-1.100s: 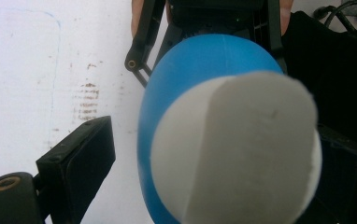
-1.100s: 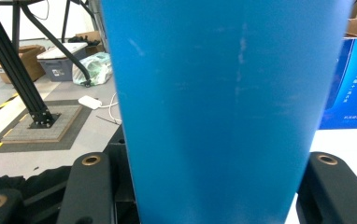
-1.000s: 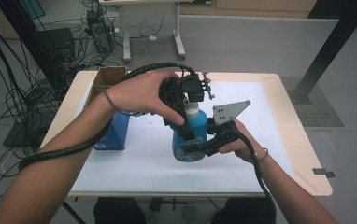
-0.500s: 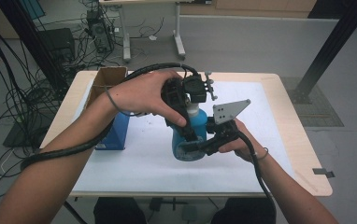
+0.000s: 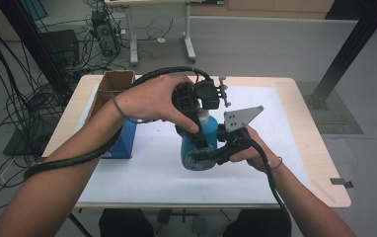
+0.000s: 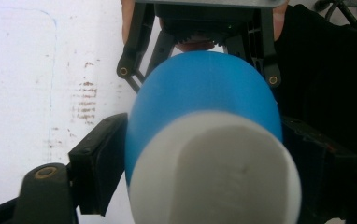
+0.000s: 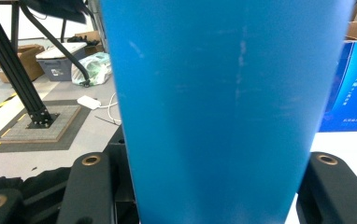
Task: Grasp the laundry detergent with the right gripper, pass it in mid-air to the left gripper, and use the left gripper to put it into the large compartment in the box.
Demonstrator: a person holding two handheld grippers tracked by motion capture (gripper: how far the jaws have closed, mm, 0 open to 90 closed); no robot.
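Observation:
A blue bottle [image 5: 190, 149] with a white cap [image 6: 218, 177] stands upright on the white table cover. My right gripper [image 5: 204, 157] comes in from the right and is shut on the bottle's lower body [image 7: 223, 102], one black finger [image 7: 90, 186] on each side. My left gripper [image 5: 200, 131] reaches down from above over the bottle's top. Its jaws have just been closing with the bottle [image 6: 204, 93] between them, and its pads [image 6: 99, 168] now lie against the blue shoulder on both sides, just below the cap.
A blue carton [image 5: 125, 140] stands to the bottle's left, and an open cardboard box [image 5: 112, 86] behind it. The white cover [image 5: 142, 177] spans most of the wooden table [image 5: 320, 148]. Cables, black frame posts and another table stand on the floor beyond.
Both hands and the bottle hold their places. The left gripper's fingers sit a little tighter round the bottle's top than before.

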